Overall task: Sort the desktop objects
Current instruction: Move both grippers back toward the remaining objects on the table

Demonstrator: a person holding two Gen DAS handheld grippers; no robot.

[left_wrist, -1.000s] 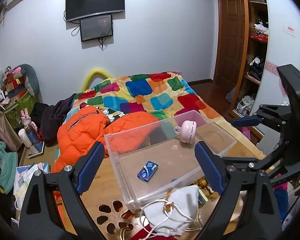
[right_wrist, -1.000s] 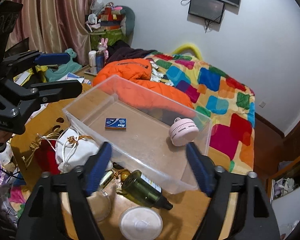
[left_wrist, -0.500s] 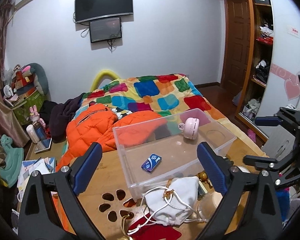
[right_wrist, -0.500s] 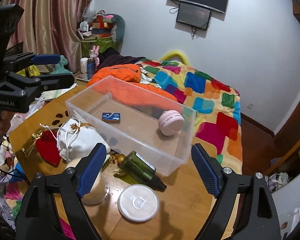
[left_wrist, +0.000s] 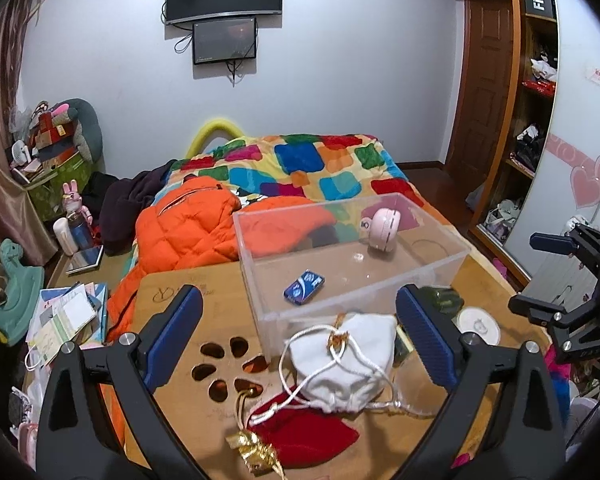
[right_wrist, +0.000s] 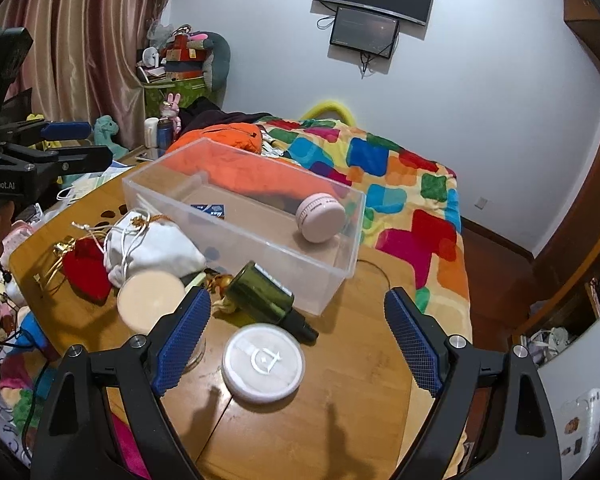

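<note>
A clear plastic bin (left_wrist: 456, 258) (right_wrist: 236, 240) on the wooden table holds a blue card box (left_wrist: 304, 287) and a pink round fan (left_wrist: 381, 232) (right_wrist: 320, 218). In front of it lie a white drawstring pouch (left_wrist: 348, 360) (right_wrist: 160, 244), a red pouch (left_wrist: 304, 434) (right_wrist: 86, 268), a green glass bottle (right_wrist: 266, 300), a white round lid (right_wrist: 263, 362) and a cream-topped jar (right_wrist: 151, 300). My left gripper (left_wrist: 300, 340) is open and empty above the white pouch. My right gripper (right_wrist: 300, 340) is open and empty above the lid and bottle.
The wooden table (right_wrist: 340, 412) has paw-shaped cutouts (left_wrist: 224, 368) at its left. A bed with a colourful quilt (left_wrist: 320, 168) and an orange jacket (left_wrist: 188, 228) lies behind. Papers (left_wrist: 64, 316) clutter the left; a wardrobe (left_wrist: 540, 120) stands at right.
Both grippers have pulled back and risen from the bin, still open. More of the table front shows now, including the red pouch, the lid and the jar.
</note>
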